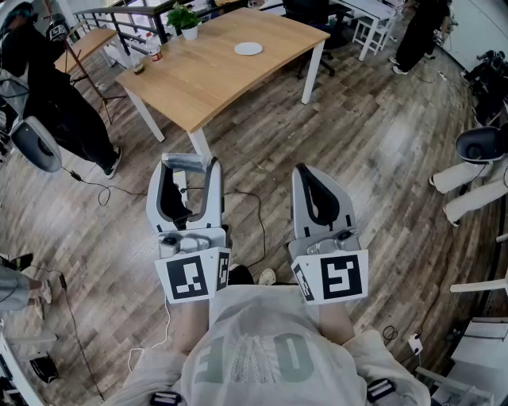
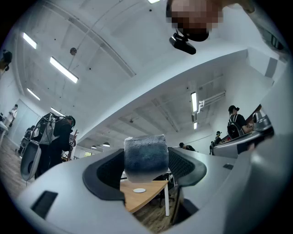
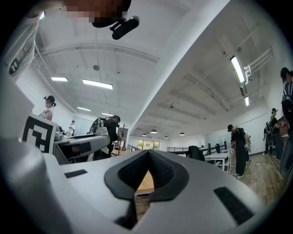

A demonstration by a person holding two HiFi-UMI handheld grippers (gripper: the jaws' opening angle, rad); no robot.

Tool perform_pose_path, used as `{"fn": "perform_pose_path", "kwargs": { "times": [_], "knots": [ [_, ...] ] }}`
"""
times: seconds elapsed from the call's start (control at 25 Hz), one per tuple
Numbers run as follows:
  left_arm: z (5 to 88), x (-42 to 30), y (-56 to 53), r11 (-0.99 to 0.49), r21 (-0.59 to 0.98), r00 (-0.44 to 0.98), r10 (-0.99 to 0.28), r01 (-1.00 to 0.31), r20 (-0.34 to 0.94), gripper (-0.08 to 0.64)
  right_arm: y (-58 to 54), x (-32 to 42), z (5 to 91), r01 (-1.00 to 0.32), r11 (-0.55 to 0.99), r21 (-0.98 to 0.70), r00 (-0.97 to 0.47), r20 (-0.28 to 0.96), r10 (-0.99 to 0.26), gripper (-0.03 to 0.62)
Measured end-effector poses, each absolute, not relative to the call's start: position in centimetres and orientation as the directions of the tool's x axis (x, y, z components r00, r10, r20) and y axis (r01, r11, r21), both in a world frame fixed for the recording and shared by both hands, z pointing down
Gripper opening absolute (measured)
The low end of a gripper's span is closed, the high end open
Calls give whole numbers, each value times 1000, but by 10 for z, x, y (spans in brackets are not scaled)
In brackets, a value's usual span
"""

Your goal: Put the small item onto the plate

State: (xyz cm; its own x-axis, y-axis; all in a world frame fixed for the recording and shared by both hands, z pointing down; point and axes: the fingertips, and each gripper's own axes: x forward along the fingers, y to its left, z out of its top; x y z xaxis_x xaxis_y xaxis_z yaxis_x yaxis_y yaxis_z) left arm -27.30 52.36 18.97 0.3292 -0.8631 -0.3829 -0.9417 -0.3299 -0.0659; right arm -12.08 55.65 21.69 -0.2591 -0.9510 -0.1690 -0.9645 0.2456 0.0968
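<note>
1. Head view: the wearer's pale shirt (image 1: 270, 349) fills the bottom edge, and both forearms reach forward over a wood floor (image 1: 381, 143).
2. Each forearm ends in a marker cube, the left cube (image 1: 193, 275) and the right cube (image 1: 333, 276) side by side just past the shirt.
3. The left hand-held gripper (image 1: 190, 165) is clamped on a gray block (image 1: 184, 163). It carries the block at its jaw tips, in the air above the floor and short of the desk.
4. Seen from the left gripper view, the fuzzy blue-gray block sits squarely between the two black pads (image 2: 107, 171), with one pad against each side. The jaws stand wide around it.
5. The right hand-held gripper (image 3: 147, 171) is held just beside the left one with its jaws closed and nothing between them. The right gripper view shows its pads meeting, with only a narrow V-shaped gap toward the tips.
6. Ahead of both grippers stands a light wood desk (image 1: 222, 75) on white legs, set at an angle to the wearer.
7. A white plate (image 1: 248, 48) lies toward the desk's far side, well apart from the block.
8. A small potted plant (image 1: 185, 17) and a red can (image 1: 156, 54) stand near the desk's far left edge.
9. A person in black (image 1: 59, 103) stands to the left of the desk.
10. More desks and another dark-clothed figure (image 1: 417, 32) show at the top right.
</note>
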Motion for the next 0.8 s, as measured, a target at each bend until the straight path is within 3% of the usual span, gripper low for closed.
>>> {"fn": "perform_pose_path", "kwargs": {
  "times": [0.52, 0.8],
  "knots": [
    [186, -255, 521, -320, -109, 337, -860, -941, -382, 303, 552, -110, 223, -957, 267, 117, -283, -154, -947, 17],
    [190, -256, 516, -280, -135, 310, -882, -951, -355, 303, 543, -87, 238, -962, 274, -9, -269, -160, -950, 17]
  ]
}}
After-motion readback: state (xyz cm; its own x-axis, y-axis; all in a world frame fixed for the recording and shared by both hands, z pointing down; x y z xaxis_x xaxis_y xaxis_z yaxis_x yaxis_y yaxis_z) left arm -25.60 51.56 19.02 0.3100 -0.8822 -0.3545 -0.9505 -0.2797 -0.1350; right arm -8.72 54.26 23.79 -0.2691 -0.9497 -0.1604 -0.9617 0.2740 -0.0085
